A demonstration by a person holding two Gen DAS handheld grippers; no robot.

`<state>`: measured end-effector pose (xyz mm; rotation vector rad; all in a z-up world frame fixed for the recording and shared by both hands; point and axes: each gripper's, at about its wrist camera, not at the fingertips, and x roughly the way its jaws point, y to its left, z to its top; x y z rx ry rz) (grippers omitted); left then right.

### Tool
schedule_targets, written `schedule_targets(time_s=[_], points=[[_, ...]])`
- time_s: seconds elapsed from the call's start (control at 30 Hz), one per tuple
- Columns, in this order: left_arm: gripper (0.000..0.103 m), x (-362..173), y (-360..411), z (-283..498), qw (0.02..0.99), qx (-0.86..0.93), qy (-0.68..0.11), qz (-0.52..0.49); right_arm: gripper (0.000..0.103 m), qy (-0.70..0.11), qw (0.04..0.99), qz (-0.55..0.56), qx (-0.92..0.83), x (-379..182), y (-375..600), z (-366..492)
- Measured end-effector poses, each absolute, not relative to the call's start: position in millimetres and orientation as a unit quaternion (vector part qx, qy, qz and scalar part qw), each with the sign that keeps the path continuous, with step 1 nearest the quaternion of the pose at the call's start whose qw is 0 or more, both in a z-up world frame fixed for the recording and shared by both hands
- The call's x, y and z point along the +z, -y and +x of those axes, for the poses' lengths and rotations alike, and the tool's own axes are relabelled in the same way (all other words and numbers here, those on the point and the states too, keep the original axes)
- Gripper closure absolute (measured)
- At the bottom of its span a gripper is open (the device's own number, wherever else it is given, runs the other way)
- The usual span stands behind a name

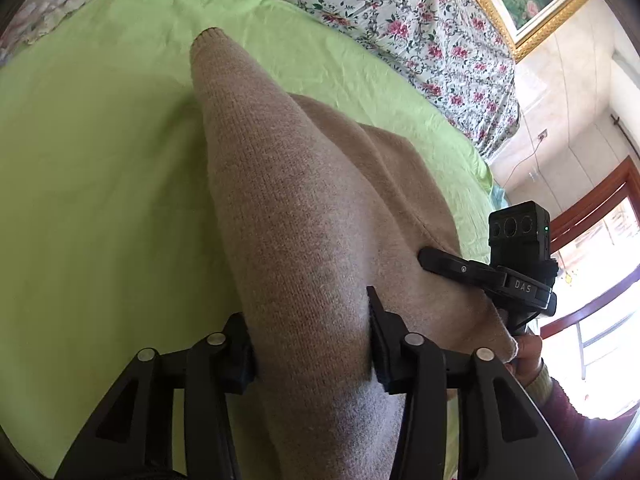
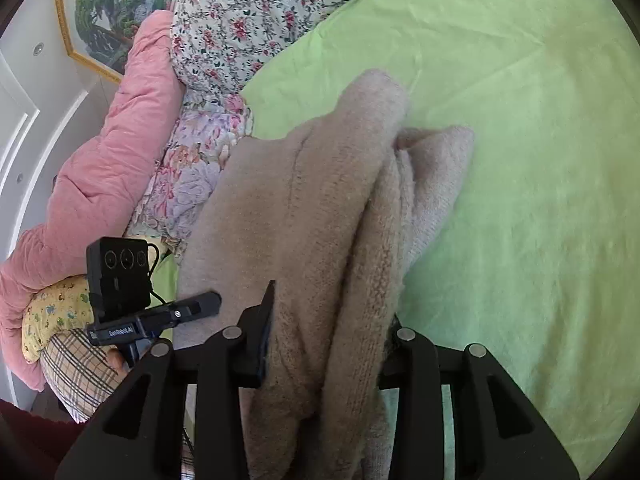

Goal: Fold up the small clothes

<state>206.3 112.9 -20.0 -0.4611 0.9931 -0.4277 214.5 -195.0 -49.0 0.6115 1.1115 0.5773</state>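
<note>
The beige knitted garment (image 1: 296, 216) is soft, with fine ribs, and hangs in thick folds over the green bed sheet (image 1: 92, 184). The left hand-held gripper (image 1: 312, 344) clamps one fold of it; the right hand-held gripper (image 2: 332, 336) clamps a bunched, fuzzier part (image 2: 320, 216). The sheet is smooth and wide open on the outer sides. Only the right view shows a pink quilt (image 2: 100, 168); both show the floral cover (image 1: 400, 28).

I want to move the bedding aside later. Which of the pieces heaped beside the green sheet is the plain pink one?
The pink quilt, at the left in the right wrist view. It is plain and padded; the floral quilt beside it is printed.
</note>
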Motion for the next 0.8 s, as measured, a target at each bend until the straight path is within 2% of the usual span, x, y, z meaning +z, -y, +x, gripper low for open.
schedule_targets(time_s=[0.1, 0.23, 0.33, 0.6, 0.8], points=[[0.045, -21, -113, 201, 0.838, -0.180, -0.469, -0.214, 0.058, -0.519, 0.764, 0.285, 0.256, -50, 198, 213], [0.044, -12, -113, 180, 0.851, -0.155, -0.463, -0.195, 0.054, -0.520, 0.777, 0.266, 0.234, -38, 199, 208], [0.037, -4, -115, 156, 0.860, -0.136, -0.459, -0.176, 0.049, -0.508, 0.799, 0.247, 0.206, -23, 204, 194], [0.036, 6, -106, 79, 0.872, -0.125, -0.455, -0.126, 0.048, -0.466, 0.829, 0.261, 0.164, 16, 222, 127], [0.035, 2, -81, 42, 0.883, -0.126, -0.448, -0.056, 0.048, -0.470, 0.831, 0.237, 0.179, 29, 203, 94]])
